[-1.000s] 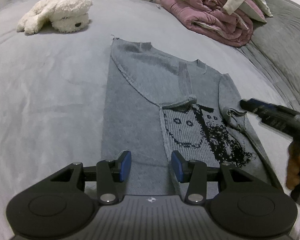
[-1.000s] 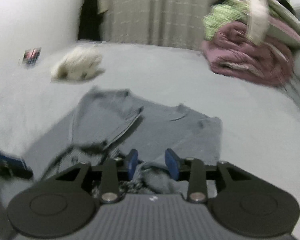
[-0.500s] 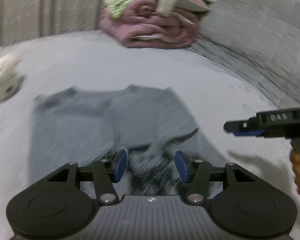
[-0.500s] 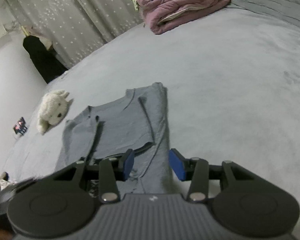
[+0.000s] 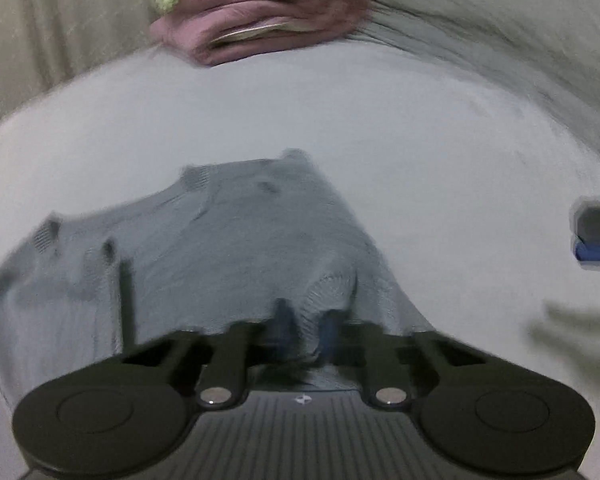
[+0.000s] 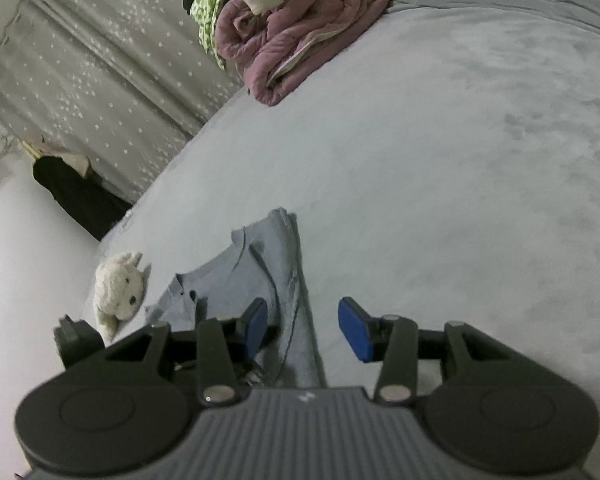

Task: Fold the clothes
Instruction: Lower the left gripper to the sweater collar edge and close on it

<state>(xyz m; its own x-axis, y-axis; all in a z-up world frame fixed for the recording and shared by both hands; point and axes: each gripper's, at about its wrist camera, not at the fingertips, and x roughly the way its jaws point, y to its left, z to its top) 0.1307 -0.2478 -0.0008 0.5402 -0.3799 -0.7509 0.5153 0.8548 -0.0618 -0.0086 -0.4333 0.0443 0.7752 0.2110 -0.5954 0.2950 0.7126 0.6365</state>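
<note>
Leftmost, white plush toy (image 6: 118, 290) on bed (image 6: 440, 184); grey sweater (image 5: 228, 256) flat beside it. Left gripper (image 5: 304, 326) jaws clenched on sweater's near edge — fabric bunched. Right gripper (image 6: 304, 330) jaws released, over sweater's right edge.

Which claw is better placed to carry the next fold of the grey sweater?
Left, probably. The left claw is pinched on the grey sweater, while the right claw hangs open with only the sweater's edge below it.

I see the sweater (image 6: 268, 276) flat on the bed (image 6: 460, 184); stuffed toy (image 6: 118, 288) left of it, blanket pile (image 6: 300, 36) behind.
</note>
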